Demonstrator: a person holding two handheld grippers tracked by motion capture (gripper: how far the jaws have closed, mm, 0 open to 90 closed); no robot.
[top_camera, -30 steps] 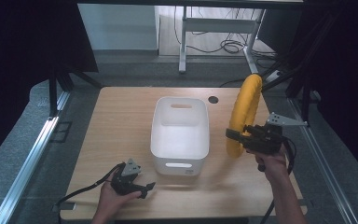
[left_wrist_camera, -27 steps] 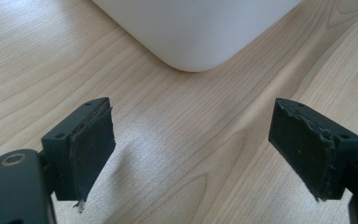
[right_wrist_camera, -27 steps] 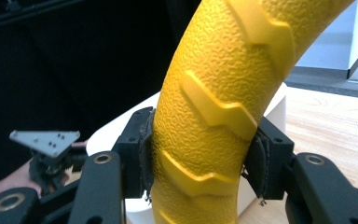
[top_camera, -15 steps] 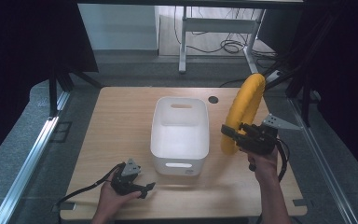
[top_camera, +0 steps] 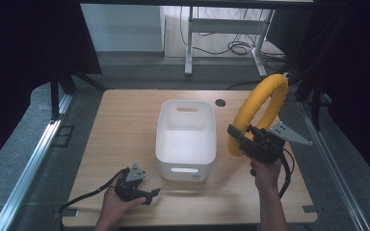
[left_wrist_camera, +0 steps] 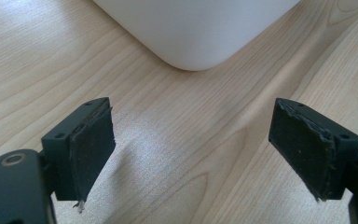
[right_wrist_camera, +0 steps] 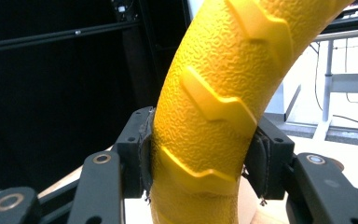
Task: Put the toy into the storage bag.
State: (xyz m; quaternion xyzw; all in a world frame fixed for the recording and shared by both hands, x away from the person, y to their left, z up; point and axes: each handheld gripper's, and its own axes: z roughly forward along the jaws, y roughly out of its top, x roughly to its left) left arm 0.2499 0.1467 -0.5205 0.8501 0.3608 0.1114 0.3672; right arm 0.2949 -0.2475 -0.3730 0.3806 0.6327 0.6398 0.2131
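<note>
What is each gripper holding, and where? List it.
The right gripper is clamped on the yellow ring, pads on either side of its ridged tube near the low end. The left gripper holds nothing; its jaws stand open over the table.

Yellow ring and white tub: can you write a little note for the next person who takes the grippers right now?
Right gripper: jaws shut on the yellow ring, pads pressing both its sides; the ring is held upright in the air, just right of the white tub.
Left gripper: jaws open, nothing between them, low over the table by the tub's near left corner.
Tub: middle of the table, looks empty.
Done: ring picked up.
Left: probably bring the ring over the tub and let it go inside; the ring looks large for the tub, so it may need tilting.
</note>
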